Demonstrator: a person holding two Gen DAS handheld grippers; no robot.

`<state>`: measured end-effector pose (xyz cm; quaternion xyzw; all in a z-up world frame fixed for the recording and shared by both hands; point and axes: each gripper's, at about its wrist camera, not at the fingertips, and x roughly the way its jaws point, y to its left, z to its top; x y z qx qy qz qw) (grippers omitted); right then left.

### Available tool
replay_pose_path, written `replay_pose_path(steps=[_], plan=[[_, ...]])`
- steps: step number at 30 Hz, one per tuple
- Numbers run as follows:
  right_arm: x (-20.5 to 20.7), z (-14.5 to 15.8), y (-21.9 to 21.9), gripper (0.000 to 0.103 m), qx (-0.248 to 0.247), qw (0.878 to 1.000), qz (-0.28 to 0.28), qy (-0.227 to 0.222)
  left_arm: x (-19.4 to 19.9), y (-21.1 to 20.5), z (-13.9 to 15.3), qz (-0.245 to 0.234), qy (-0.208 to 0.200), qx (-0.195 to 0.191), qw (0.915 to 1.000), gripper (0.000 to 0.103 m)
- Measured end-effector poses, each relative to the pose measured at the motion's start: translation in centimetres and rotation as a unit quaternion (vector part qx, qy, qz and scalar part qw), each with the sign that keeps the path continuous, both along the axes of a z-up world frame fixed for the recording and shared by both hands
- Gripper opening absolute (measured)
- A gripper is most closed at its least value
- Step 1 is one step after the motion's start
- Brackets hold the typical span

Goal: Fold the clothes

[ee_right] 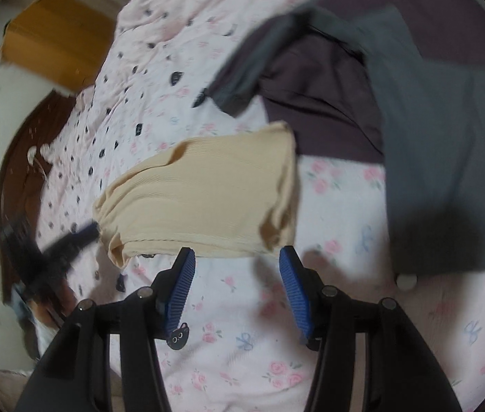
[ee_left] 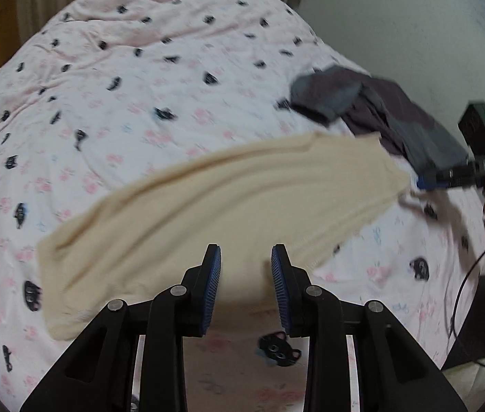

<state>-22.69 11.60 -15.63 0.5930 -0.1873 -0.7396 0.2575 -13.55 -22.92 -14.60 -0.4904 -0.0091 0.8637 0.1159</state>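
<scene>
A cream ribbed garment (ee_left: 208, 199) lies folded in a long band on the pink patterned bed cover (ee_left: 139, 86). My left gripper (ee_left: 246, 250) hovers over its near edge, blue pads apart with nothing pinched between them. In the right wrist view the same cream garment (ee_right: 208, 192) lies just beyond my right gripper (ee_right: 237, 252), which stands open over bare cover (ee_right: 242, 309). The right gripper (ee_left: 426, 181) also shows at the garment's right end, and the blurred left gripper (ee_right: 81, 233) at its left end.
A pile of dark clothes (ee_left: 379, 113) lies beyond the cream garment, a grey piece (ee_right: 431, 171) over a purple-brown one (ee_right: 318, 103). A cardboard box (ee_right: 57, 37) and a brown wooden bed end (ee_right: 19, 158) stand at the left. A black cable (ee_left: 462, 292) hangs at the right edge.
</scene>
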Motion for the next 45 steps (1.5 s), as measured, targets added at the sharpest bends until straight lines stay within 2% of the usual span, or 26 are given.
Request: replay_pose_path(steps=[4, 6, 8, 13, 26, 41, 43, 45], plan=[[-0.1, -2.0, 1.3, 0.053, -0.036, 0.998, -0.031, -0.041, 0.4, 2.7, -2.8, -0.031, -0.047, -0.038, 0.9977, 0.027], [-0.1, -2.6, 1.4, 0.054, -0.043, 0.997, -0.038, -0.049, 0.7, 3.5, -3.1, -0.04, -0.039, -0.064, 0.9964, 0.027], [-0.3, -3.3, 1.2, 0.054, -0.052, 0.996, -0.042, -0.061, 1.0, 3.9, -2.9, -0.048, -0.037, -0.069, 0.9958, 0.027], [-0.9, -4.6, 0.3, 0.055, -0.072, 0.993, -0.054, -0.075, 0.7, 2.9, -2.8, -0.043, -0.047, -0.036, 0.9973, 0.028], [-3.0, -5.8, 0.2, 0.053, -0.114, 0.985, -0.093, -0.094, 0.5, 2.2, -2.7, -0.039, -0.051, -0.005, 0.9979, 0.028], [-3.0, -6.2, 0.1, 0.054, -0.107, 0.986, -0.086, -0.093, 0.4, 1.7, -2.5, -0.033, -0.054, 0.01, 0.9979, 0.028], [-3.1, -6.0, -0.1, 0.051, -0.099, 0.988, -0.081, -0.089, 0.4, 1.7, -2.6, -0.033, -0.054, 0.012, 0.9979, 0.028], [-3.1, -5.9, 0.0, 0.033, -0.092, 0.988, -0.082, -0.088, 0.4, 1.6, -2.6, -0.032, -0.055, 0.013, 0.9979, 0.028]])
